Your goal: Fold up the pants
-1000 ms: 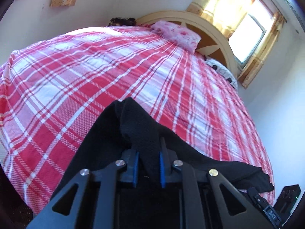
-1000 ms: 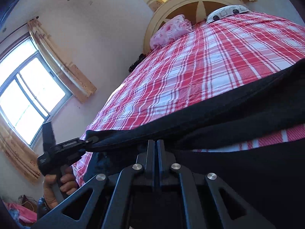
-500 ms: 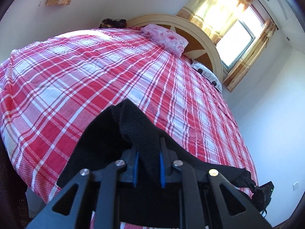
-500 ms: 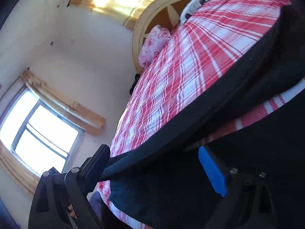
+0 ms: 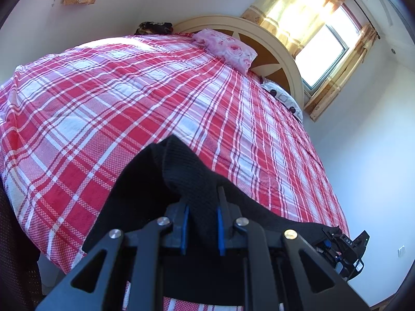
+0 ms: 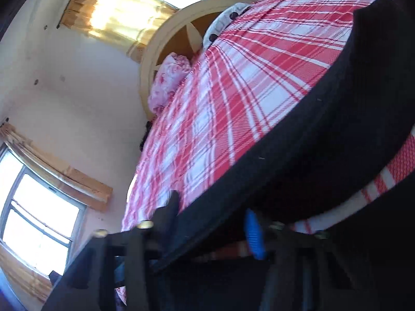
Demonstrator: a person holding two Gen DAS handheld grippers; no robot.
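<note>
Black pants (image 5: 181, 176) lie across the near edge of a bed with a red and white plaid cover (image 5: 129, 98). My left gripper (image 5: 201, 223) is shut on a bunched fold of the pants, between its blue pads. In the right wrist view the pants (image 6: 324, 134) stretch as a dark band across the bed. My right gripper (image 6: 210, 223) is open, its fingers wide apart with the band of cloth lying between them. The right gripper also shows in the left wrist view (image 5: 345, 246) at the far end of the pants.
A pink floral pillow (image 5: 228, 49) and a white patterned pillow (image 5: 282, 96) lie by the round cream headboard (image 5: 259, 39). Curtained windows (image 5: 321, 41) are behind the bed. White walls stand close on both sides.
My right gripper has opened and let go of the pants, and its view has tilted and swung. My left gripper keeps its hold and has lifted slightly.
</note>
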